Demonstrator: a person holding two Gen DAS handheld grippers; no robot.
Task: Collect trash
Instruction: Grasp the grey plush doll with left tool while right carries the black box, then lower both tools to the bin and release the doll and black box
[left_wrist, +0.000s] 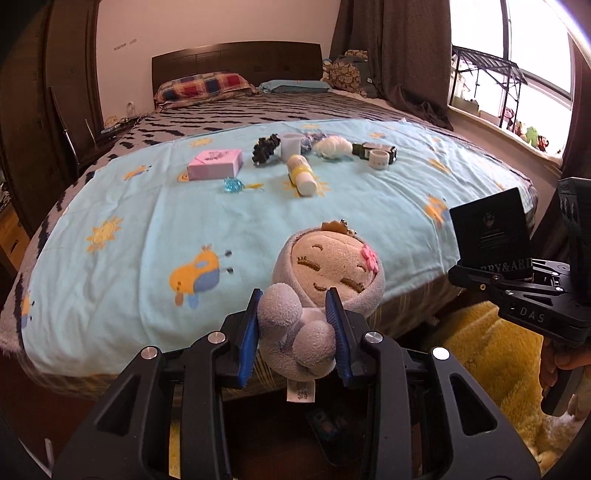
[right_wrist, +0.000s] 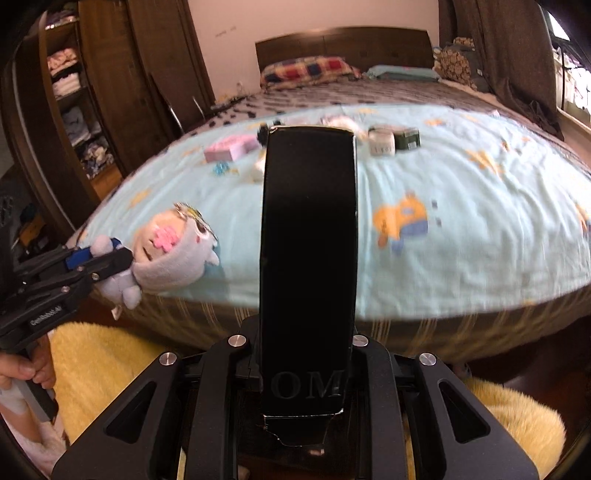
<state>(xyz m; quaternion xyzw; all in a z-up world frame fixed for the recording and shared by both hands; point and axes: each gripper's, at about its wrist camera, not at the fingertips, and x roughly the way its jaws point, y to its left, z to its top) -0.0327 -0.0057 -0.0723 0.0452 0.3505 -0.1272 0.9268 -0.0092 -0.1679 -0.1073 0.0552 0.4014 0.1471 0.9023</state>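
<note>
Behind both grippers stands a bed (left_wrist: 369, 107) in a bedroom, and over its near half lies a light blue blanket (left_wrist: 147, 229) with orange suns and birds. Left gripper (left_wrist: 295, 325) is clamped on a doll (left_wrist: 325, 280): the 2 blue pads (left_wrist: 248, 332) press the grey body from both sides, and the doll stands upright, its long axis vertical, head up, the face with closed eyes and a pink flower turned toward the camera. It hangs over the near edge of the bed, above the blanket's edge. Right gripper (right_wrist: 306, 369) is closed on a black box (right_wrist: 308, 258), which is held at its lower end; the long axis of the box runs straight away from the camera toward the bed, and the letters "OM" are seen near the held end. In the left view this box (left_wrist: 489, 230) stands upright at the right, just past the bed's corner. Farther on the blanket lie a pink box (left_wrist: 214, 164), a small blue thing (left_wrist: 232, 184), a black crumpled thing (left_wrist: 265, 147), a white cup (left_wrist: 290, 144), a bottle (left_wrist: 301, 173) lying with its white end toward the camera, a white wad (left_wrist: 332, 147), a dark box (left_wrist: 373, 150) and a small white jar (left_wrist: 379, 159) touching it. Below, on the floor, is a yellow rug (left_wrist: 495, 354).
</note>
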